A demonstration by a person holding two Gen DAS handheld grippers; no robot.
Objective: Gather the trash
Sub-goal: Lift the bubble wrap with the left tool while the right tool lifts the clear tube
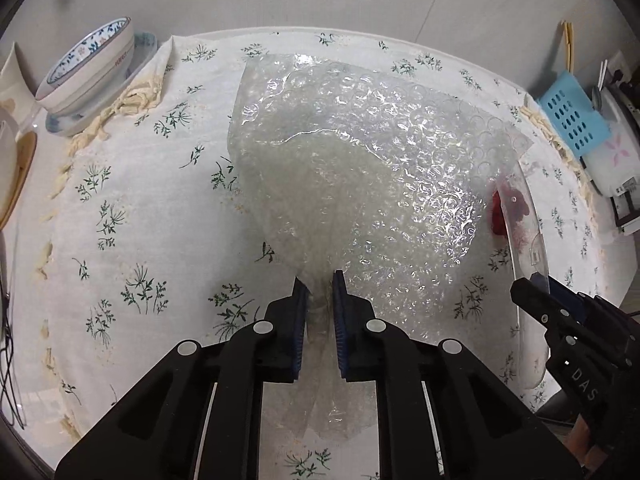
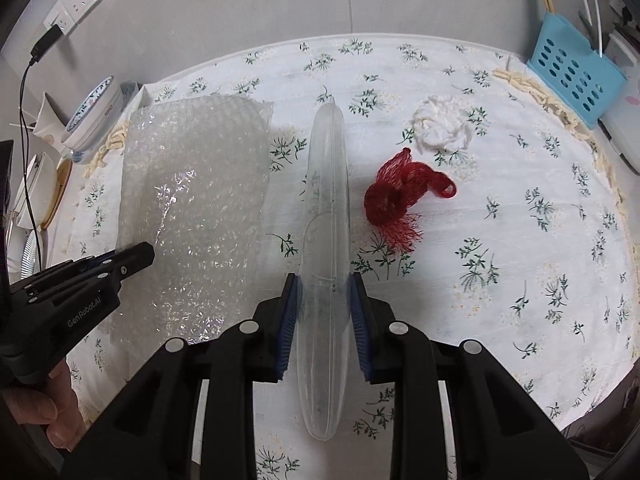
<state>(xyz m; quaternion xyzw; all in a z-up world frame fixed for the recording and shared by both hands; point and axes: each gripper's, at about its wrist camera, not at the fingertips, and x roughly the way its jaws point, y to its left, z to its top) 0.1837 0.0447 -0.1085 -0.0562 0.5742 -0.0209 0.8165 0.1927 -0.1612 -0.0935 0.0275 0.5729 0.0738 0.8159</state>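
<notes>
Both claws point steeply down at the worktop point(image 2: 500, 320). The left claw point(image 1: 320, 280) is clamped on a gathered edge of the bubble wrap point(image 1: 360, 160), which fans out ahead of it, partly lifted off the cloth. The right claw point(image 2: 323, 280) is clamped on a clear plastic lid point(image 2: 326, 200) held on edge, its rim running straight ahead between the blue pads point(image 2: 289, 320). A hand point(image 2: 44, 412) grips the left claw's handle at the lower left of the right view.

Counted: one sheet of wrap, one lid, one red net point(image 2: 400, 196) lying just right of the lid, and one white wad point(image 2: 442, 124) beyond the net. Both lie loose on the cloth.

Off the cloth's left edge stands a bowl point(image 1: 88, 68) on a saucer; at the far right corner, a blue basket point(image 2: 576, 68). The right half of the cloth, nearer than the net, lies bare up to its frilled edge.
</notes>
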